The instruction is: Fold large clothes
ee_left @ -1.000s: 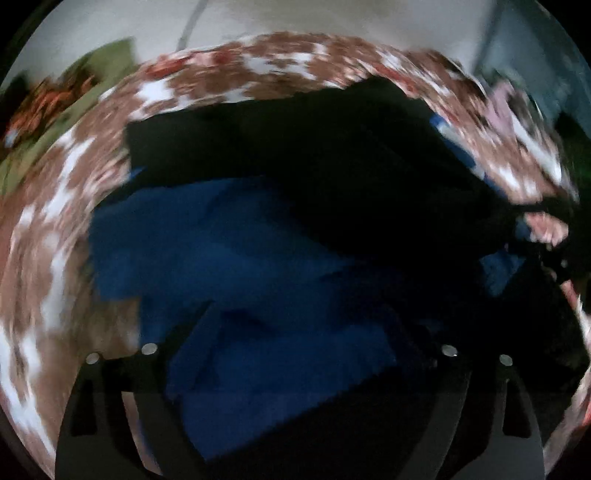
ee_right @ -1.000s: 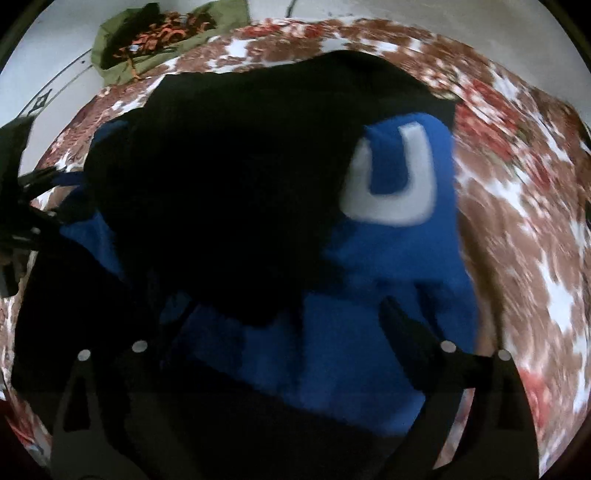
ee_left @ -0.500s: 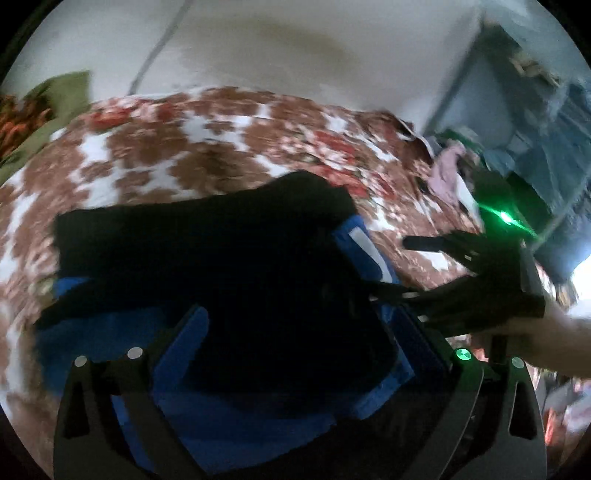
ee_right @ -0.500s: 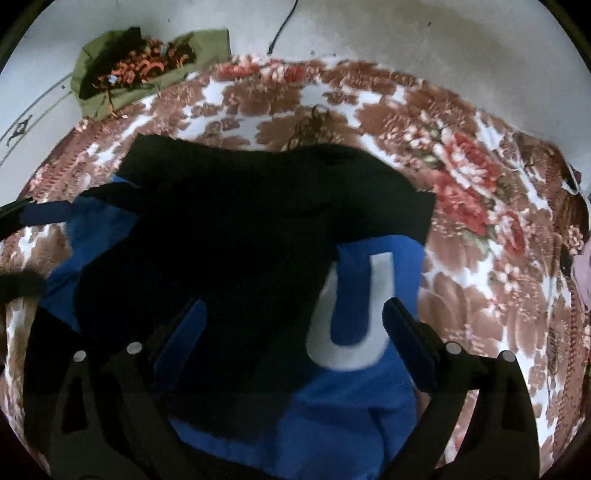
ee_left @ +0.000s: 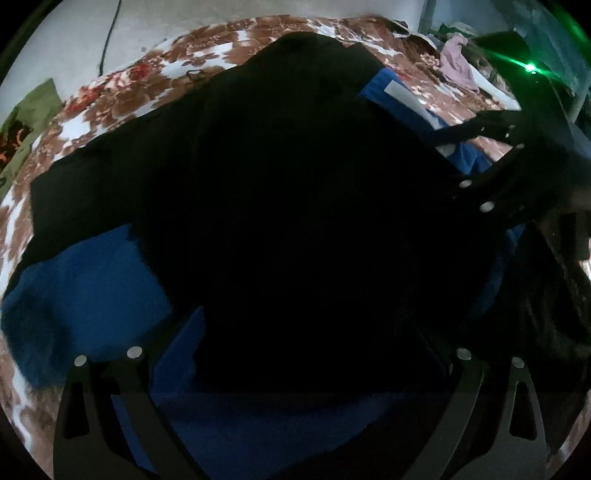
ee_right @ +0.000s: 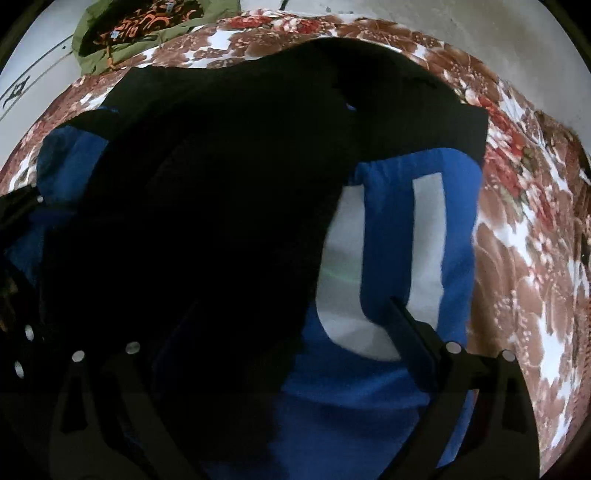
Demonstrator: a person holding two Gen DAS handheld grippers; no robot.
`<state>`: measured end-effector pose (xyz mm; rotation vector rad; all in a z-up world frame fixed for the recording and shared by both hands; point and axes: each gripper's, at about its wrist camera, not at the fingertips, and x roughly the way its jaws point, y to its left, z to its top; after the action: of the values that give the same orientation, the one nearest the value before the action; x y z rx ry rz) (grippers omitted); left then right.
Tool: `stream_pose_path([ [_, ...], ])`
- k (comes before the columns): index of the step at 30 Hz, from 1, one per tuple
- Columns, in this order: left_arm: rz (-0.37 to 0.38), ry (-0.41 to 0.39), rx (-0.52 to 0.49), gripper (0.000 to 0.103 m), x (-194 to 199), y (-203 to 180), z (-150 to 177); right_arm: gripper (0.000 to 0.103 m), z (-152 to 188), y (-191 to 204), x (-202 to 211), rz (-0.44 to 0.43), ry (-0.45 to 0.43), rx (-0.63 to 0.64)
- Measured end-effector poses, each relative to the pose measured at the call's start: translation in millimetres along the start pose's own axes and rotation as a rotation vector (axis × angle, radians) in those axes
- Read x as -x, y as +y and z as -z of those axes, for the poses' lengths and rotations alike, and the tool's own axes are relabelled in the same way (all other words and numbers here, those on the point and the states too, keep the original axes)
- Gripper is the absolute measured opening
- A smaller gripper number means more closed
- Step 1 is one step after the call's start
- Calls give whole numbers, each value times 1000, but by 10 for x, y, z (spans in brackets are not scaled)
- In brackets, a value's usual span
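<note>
1. Your left tongs (ee_left: 295, 373) hang low over the garment (ee_left: 280, 206) with their two fingers spread wide apart and nothing between them.
2. Your right tongs (ee_right: 291, 354) are likewise spread, the right finger (ee_right: 413, 339) lying over the blue cloth near the white U-shaped patch (ee_right: 351, 295).
3. The garment, black with blue panels, lies spread on the bed, filling most of both views; its black part is folded over the blue.
4. In the left view your right tongs (ee_left: 491, 162) show at the garment's right edge.
5. Under it lies the floral bedspread (ee_right: 517, 240), brown, red and white.
6. Farther off, a green patterned cloth (ee_right: 140, 29) sits at the bed's far left corner, and a pink cloth (ee_left: 458, 62) beyond the right side.
</note>
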<state>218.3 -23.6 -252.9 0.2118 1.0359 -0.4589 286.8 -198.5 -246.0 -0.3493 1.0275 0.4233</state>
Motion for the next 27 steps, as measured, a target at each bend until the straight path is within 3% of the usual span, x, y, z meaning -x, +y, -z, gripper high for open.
stream_pose_path([
  [6, -82, 25, -32, 98, 377, 100, 121, 95, 110, -35, 273, 39, 9, 32],
  [12, -129, -133, 8, 98, 865, 148, -222, 96, -99, 0, 693, -4, -72, -48],
  [15, -118, -188, 52, 98, 807, 120, -424, 96, -179, 85, 647, -31, -82, -61],
  [19, -183, -97, 56, 98, 357, 41, -455, 96, -128, 219, 339, -38, -27, -66],
  [22, -183, -31, 81, 98, 139, 5, -284, 96, 38, 242, 160, -10, 12, -55],
  [27, -190, 24, 151, 98, 122, 105, 71, 96, 262, 145, 168, -11, 19, -100],
])
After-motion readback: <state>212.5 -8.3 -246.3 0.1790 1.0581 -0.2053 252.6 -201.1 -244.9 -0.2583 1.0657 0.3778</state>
